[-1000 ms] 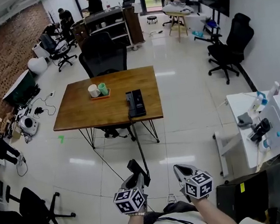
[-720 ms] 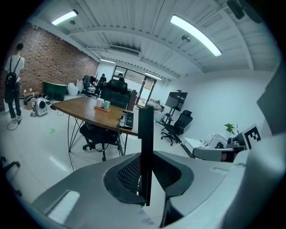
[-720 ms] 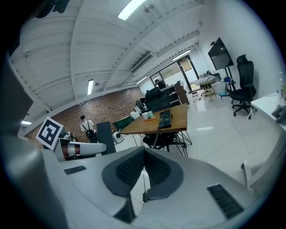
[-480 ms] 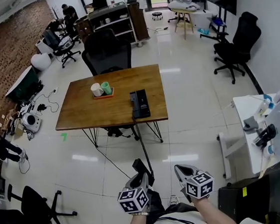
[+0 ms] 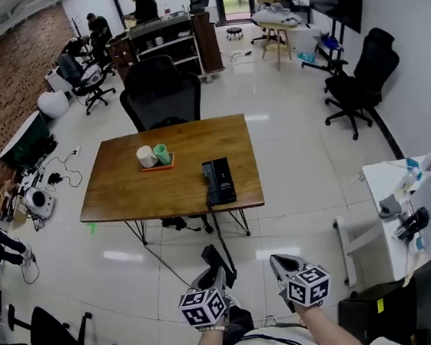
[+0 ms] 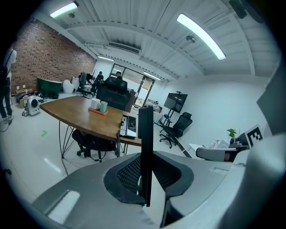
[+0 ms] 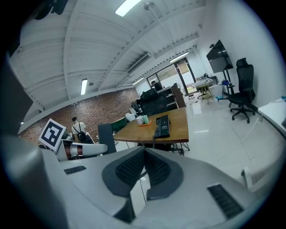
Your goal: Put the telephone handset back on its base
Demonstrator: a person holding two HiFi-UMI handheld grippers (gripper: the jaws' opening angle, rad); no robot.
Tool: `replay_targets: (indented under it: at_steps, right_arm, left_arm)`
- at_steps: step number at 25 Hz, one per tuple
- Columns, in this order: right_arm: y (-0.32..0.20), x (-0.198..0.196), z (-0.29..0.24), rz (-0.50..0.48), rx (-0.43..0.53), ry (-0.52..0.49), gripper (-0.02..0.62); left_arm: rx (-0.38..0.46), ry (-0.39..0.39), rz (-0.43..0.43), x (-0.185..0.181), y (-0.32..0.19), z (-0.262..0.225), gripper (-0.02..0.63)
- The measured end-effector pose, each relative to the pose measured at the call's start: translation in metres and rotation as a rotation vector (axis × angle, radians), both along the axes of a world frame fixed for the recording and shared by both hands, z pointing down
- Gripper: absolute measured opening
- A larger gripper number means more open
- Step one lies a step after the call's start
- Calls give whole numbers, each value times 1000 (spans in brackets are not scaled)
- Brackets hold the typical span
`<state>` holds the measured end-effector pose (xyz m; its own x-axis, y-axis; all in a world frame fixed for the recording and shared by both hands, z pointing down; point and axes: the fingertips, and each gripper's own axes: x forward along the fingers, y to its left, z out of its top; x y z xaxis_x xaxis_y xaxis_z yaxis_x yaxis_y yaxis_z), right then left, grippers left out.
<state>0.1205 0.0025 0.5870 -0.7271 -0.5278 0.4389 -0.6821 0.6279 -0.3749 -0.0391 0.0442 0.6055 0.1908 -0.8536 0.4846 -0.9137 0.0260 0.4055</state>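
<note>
The brown wooden table [image 5: 124, 187] has drawn nearer. The left gripper [image 5: 215, 276] clamps the slim black telephone handset [image 6: 145, 147] upright between its fingers; the right gripper [image 7: 144, 166] rides beside it — pads together, empty. Well ahead of both fingertips, the black rectangular phone base [image 5: 219, 181] lies at the table's near edge.

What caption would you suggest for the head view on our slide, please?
Left gripper holds the telephone handset, its cord stretching to the base on the wooden table ahead.

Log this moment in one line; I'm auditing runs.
left gripper: shut on handset | right gripper: shut, empty | base: on table, handset off
</note>
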Motion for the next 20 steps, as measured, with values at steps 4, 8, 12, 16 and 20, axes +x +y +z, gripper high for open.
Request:
replay_targets:
  at_steps: [4, 8, 12, 16, 20]
  right_arm:
    - [-26, -22, -6, 15, 7, 4, 2]
    - [-45, -43, -9, 23, 14, 18, 2]
    - [-60, -60, -7, 36, 14, 32, 2]
    - [-73, -80, -11, 47, 25, 39, 2]
    - [-80, -100, -13, 65, 33, 44, 2]
  left_arm:
    - [0, 9, 14, -23, -28, -1, 71]
    - [4, 18, 37, -45, -53, -3, 71]
    - [1, 35, 49, -64, -70, 0, 71]
    - [-5, 52, 69, -83, -83, 3, 71]
    - [-4, 58, 96, -100, -95, 6, 71]
